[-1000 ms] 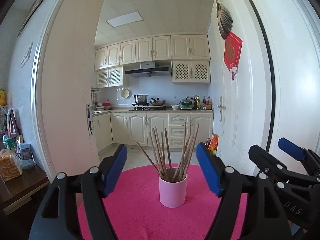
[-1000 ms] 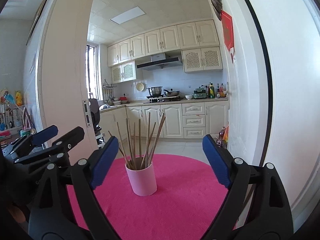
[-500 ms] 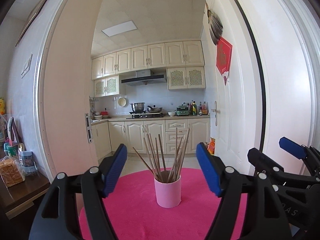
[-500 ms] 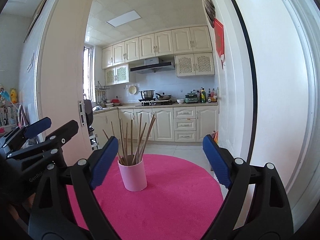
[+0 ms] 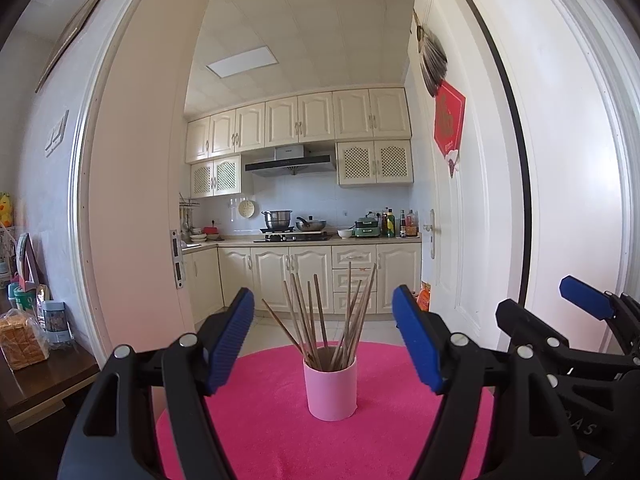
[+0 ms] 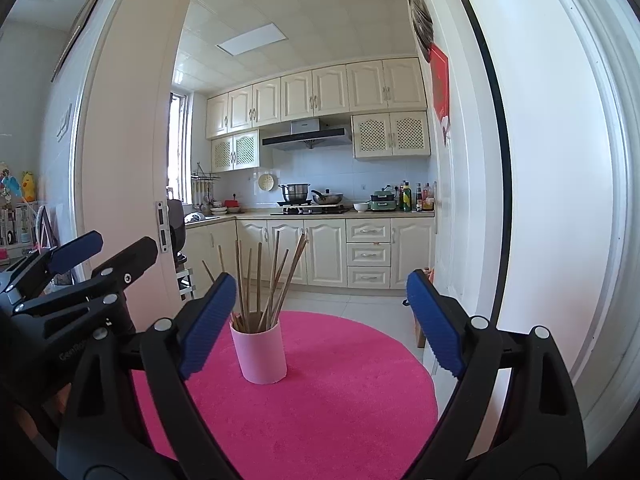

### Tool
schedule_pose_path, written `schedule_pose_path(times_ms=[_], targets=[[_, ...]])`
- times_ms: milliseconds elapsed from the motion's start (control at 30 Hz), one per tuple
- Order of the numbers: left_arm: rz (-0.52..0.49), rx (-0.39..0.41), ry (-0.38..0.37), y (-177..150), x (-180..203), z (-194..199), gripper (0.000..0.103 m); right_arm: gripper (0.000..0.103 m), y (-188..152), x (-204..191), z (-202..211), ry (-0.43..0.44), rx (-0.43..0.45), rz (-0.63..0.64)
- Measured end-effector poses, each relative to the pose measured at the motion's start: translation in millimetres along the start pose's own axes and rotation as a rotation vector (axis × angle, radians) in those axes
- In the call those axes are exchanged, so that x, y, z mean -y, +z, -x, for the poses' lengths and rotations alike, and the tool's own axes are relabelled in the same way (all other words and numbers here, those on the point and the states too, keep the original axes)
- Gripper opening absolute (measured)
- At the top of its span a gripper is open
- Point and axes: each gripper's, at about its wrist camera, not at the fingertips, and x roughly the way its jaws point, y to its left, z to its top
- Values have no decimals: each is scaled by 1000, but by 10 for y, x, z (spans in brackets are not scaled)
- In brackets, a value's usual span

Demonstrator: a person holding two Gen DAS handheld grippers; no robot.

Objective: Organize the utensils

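A pale pink cup [image 5: 330, 389] [image 6: 260, 353] stands upright on a round table with a bright pink cover [image 5: 280, 420] [image 6: 328, 392]. Several brown wooden chopsticks [image 5: 320, 316] [image 6: 260, 280] stand fanned out in the cup. My left gripper [image 5: 323, 340] points level at the cup from the near side, open, with nothing between its blue pads. My right gripper [image 6: 320, 320] is open too and holds nothing; the cup sits ahead of its left finger. Each gripper shows at the edge of the other's view: the right one [image 5: 568, 332] and the left one [image 6: 76, 276].
Beyond the table an open doorway leads into a kitchen with cream cabinets [image 5: 296, 276] and a stove with pots [image 5: 292, 224]. A white door [image 5: 472, 200] stands to the right. A dark side table [image 5: 36, 376] with a bread bag and jars is at the left.
In both views the cup sits a little farther off and more of the pink cover shows in front of it. Both grippers stay open as before.
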Motion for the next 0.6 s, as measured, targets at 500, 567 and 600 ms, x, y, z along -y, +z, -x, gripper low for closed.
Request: schedule_pose_path(times_ms=[500,567,600], targets=[[-3,-7,11,-35,-7,-27,71,86,-6,19,-59,12,-18,7],[-3,-10,9,-36,-8,-34,71,86,3,25,-71,13,-19,6],[0,-11,8,-33,-8,-33,71,86,8,28,-75,14,-19,6]])
